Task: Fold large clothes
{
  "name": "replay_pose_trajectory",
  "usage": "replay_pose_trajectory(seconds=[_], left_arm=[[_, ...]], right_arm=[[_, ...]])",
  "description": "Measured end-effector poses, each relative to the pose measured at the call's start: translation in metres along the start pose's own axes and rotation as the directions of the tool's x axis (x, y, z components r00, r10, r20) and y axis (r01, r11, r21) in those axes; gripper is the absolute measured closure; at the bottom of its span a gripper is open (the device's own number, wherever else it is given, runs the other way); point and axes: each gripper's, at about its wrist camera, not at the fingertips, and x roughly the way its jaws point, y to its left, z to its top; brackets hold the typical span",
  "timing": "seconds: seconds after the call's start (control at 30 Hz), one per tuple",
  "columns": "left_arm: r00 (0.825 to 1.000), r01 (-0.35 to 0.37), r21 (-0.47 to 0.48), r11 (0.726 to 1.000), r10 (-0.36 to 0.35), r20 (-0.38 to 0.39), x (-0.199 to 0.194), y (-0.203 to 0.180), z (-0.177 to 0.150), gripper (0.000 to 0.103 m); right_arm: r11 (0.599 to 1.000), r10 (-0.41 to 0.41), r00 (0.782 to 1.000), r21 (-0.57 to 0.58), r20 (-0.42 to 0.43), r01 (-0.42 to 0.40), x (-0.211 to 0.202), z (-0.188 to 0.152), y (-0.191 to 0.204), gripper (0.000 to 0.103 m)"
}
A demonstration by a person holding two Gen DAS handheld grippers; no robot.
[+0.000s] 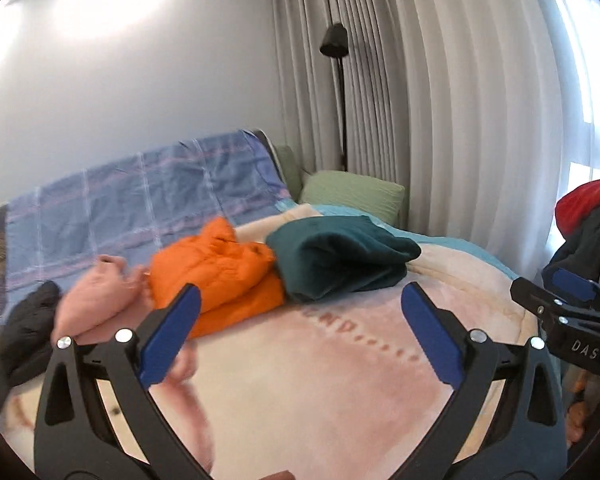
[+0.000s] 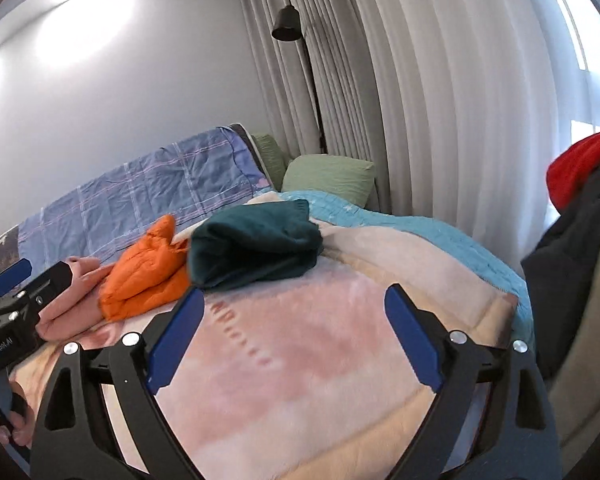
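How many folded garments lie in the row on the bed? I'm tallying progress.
3: a dark teal knit sweater on the right, an orange puffer jacket in the middle, a pink garment leftmost. Others may be hidden.

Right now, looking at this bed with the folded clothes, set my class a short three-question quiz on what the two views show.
1. True or false: the left tongs hold a garment.
2. Which folded piece lies between the pink top and the teal sweater?
A. red
B. orange
C. black
3. Fill in: the green pillow lies at the head of the ____.

Key: 1 false, both the left and the right tongs are open and empty; 2 B, the orange jacket; 3 bed.
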Motion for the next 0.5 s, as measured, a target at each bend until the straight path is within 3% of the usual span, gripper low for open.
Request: replay_pose_trajectory(seconds=[0.23, 0.4, 0.5], left_arm=[[1.000, -0.009, -0.017, 1.000, 0.008, -0.014, -0.058, 0.014, -0.038, 0.002], [0.999, -0.003, -0.089, 0.996, -0.002, -0.054, -0.075, 0.029, -0.059, 0.002], [0.999, -0.003, -0.086, 0.996, 0.000, -0.041, -0.088, 0.032, -0.063, 0.002]], right_arm=[[0.996, -0.043, 0.998, -0.078, 0.047, 0.046, -0.057, -0.015, 0.033, 0.011], [0.995, -0.060, 0.997, -0.078, 0.038, 0.063, -0.069, -0.020, 0.043, 0.011], [0.994, -0.067, 0.997, -0.085, 0.046, 0.070, -0.078, -0.021, 0.051, 0.011]])
